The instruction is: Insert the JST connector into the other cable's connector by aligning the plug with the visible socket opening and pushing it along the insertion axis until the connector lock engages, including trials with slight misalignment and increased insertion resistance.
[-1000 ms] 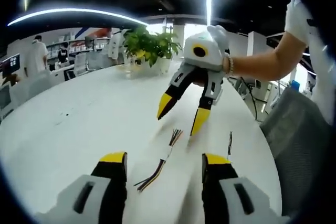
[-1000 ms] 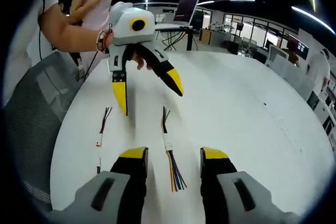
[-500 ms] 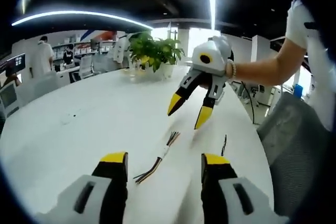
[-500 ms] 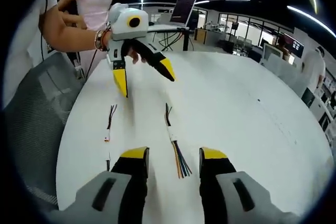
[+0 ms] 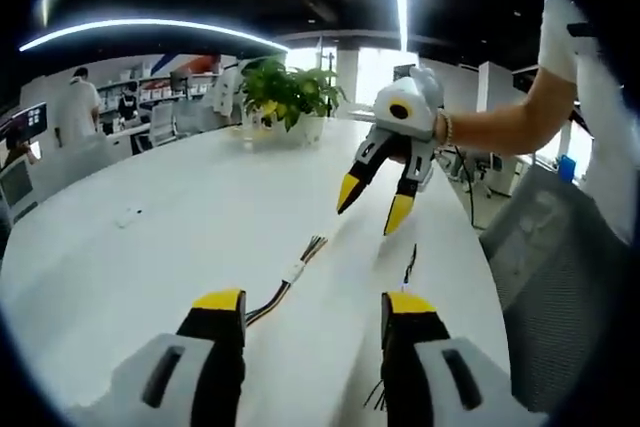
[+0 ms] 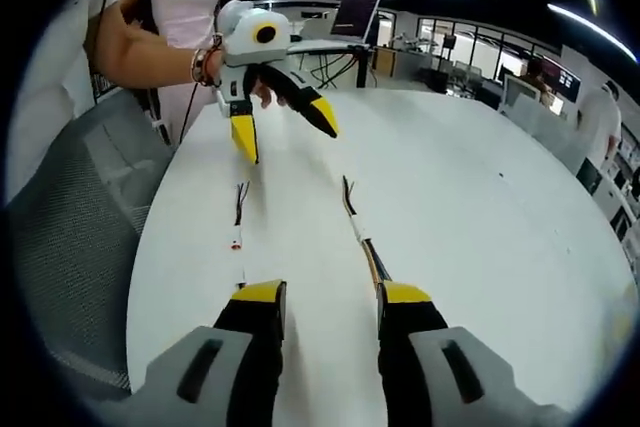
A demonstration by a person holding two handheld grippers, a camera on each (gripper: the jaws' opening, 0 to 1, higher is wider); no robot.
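Left gripper view: right tool [image 5: 372, 209] hovers spread above the table [image 5: 180, 217], forearm level; left tool [image 5: 310, 312] spread too, the multicolour cable [image 5: 285, 279] lying between them, the thin cable [image 5: 408, 267] beside it.

Left gripper [image 5: 312, 309] and right gripper [image 6: 332, 299] held level, jaws apart, empty; each hand-held, facing the other.

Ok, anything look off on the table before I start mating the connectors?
Nothing stands out. Both cables lie loose on the white table, unmated: the multicolour cable and the thin dark cable beside it. Both tongs, left and right, hang open above them.
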